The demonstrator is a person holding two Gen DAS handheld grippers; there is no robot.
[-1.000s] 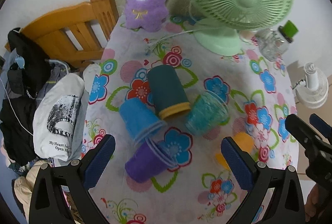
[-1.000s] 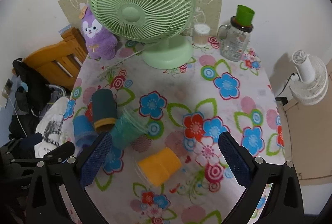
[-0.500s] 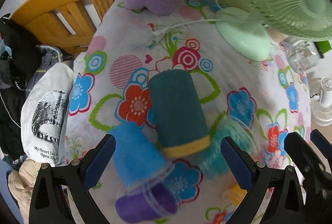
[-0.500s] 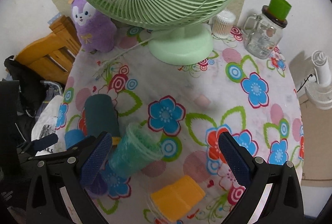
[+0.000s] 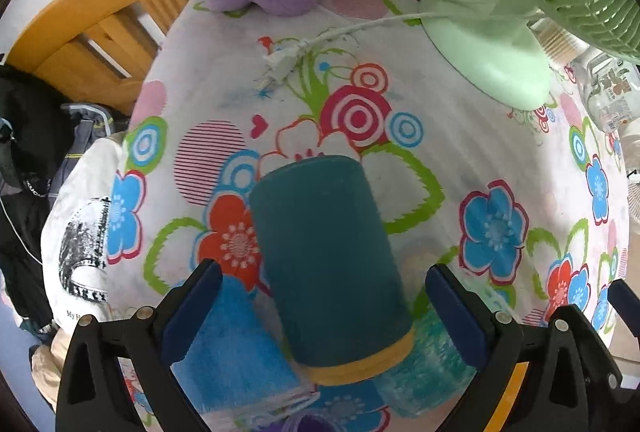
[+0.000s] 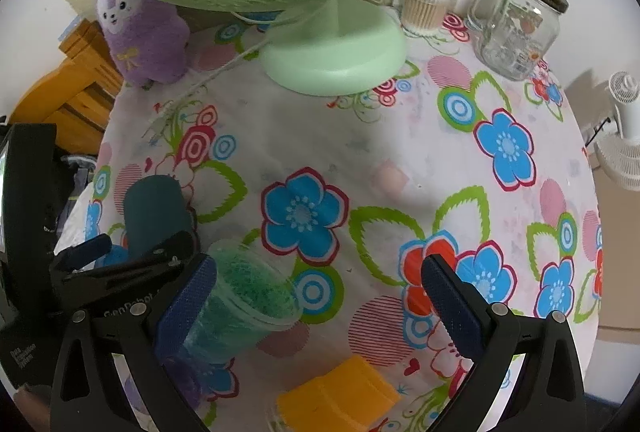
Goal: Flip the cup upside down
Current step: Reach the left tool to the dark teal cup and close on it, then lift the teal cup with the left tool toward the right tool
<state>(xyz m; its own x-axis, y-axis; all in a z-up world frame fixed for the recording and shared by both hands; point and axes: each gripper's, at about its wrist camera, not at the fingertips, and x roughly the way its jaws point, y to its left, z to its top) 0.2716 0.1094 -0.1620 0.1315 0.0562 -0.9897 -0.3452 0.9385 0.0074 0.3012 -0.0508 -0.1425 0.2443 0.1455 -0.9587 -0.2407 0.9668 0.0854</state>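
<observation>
The left gripper (image 5: 324, 308), jaws wide, straddles the dark cup (image 5: 326, 264) lying near the table's (image 5: 460, 160) left edge (presumably to grasp it); the right gripper (image 6: 316, 296) hangs open, empty.

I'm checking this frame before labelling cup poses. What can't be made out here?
- Purple cup: left wrist view, cut off by the bottom edge; only a sliver shows.
- Dark teal cup mouth: faces the camera's near side, opening unseen in either view.
- Blue cup: blurred, partly behind the left hand-held gripper.
- Orange cup: right wrist view, rim cut off by the bottom edge.
</observation>
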